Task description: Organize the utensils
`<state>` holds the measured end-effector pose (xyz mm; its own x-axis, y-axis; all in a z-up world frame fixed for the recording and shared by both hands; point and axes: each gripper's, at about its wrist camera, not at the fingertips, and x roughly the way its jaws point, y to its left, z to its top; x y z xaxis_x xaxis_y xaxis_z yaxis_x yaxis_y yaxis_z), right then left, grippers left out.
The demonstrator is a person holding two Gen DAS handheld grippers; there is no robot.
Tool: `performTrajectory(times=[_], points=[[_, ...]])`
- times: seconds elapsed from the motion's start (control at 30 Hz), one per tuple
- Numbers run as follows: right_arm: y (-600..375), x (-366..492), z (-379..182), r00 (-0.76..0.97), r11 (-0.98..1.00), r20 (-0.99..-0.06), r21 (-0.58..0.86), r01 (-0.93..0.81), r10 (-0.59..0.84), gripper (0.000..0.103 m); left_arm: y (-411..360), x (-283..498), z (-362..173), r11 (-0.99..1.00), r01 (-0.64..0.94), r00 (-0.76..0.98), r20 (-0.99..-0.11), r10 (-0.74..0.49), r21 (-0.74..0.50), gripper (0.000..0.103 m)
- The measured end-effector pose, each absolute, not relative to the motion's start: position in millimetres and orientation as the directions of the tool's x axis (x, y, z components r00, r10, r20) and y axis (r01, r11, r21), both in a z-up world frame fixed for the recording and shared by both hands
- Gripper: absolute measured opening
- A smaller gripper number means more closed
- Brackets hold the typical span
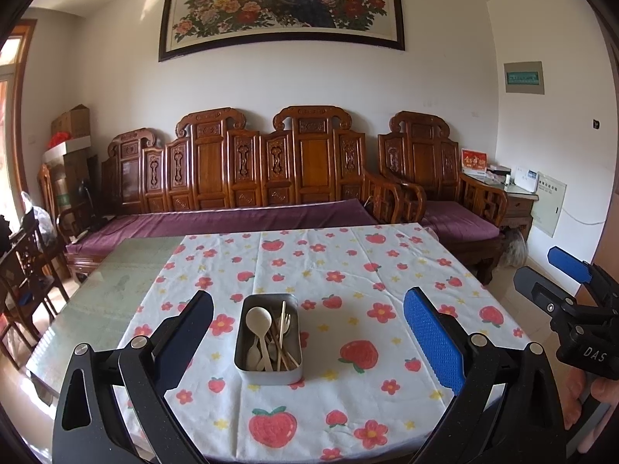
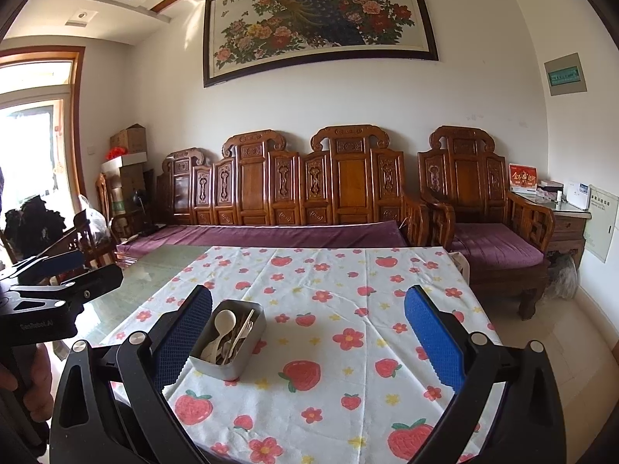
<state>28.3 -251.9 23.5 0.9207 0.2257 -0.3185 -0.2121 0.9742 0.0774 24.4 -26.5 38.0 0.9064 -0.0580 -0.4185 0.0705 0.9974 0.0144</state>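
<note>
A grey metal tin (image 1: 241, 363) stands on the strawberry-print tablecloth (image 1: 348, 270). It holds a cream spoon (image 1: 258, 323), a fork (image 1: 285, 323), chopsticks and other utensils, all lying together. My left gripper (image 1: 307, 344) is open and empty, held above the near table edge with the tin between its fingers' line of sight. My right gripper (image 2: 307, 344) is open and empty; the tin (image 2: 232, 365) sits just inside its left finger (image 2: 182, 344). The right gripper also shows at the right edge of the left wrist view (image 1: 576, 294).
The cloth covers the right part of a glass-topped table (image 1: 116, 290). A carved wooden sofa (image 1: 251, 178) with purple cushions stands behind the table, an armchair (image 1: 445, 185) to its right. Wooden chairs (image 1: 27, 263) stand at the left.
</note>
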Motion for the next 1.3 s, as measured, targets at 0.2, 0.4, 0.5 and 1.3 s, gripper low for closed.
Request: performTrajectory(times=[0.2,0.4,0.5,1.3], points=[[-251.0,30.6,21.1,0.919,0.974,-0.323,0.076,-0.212,0.225,0.1,-26.4,25.5,36.4,0.998,0.068,0.905,-0.421,-0.055,0.014,0.095],[-249.8,32.0,20.1,0.92,0.975,-0.323,0.071,-0.209,0.221,0.1,-25.9,24.4,35.6,0.998,0.065,0.906,-0.421,-0.053,0.015,0.095],[-249.3,33.3,16.7,0.92,0.976,-0.325,0.067,-0.208,0.219,0.1,-25.8,23.8,35.6,0.998,0.065,0.906,-0.421,-0.053,0.014,0.095],[-247.9,34.8,12.8,0.919,0.975,-0.327,0.07,-0.21,0.222,0.1,-24.2,22.6,35.7,0.998,0.063,0.907,-0.418,-0.054,0.01,0.095]])
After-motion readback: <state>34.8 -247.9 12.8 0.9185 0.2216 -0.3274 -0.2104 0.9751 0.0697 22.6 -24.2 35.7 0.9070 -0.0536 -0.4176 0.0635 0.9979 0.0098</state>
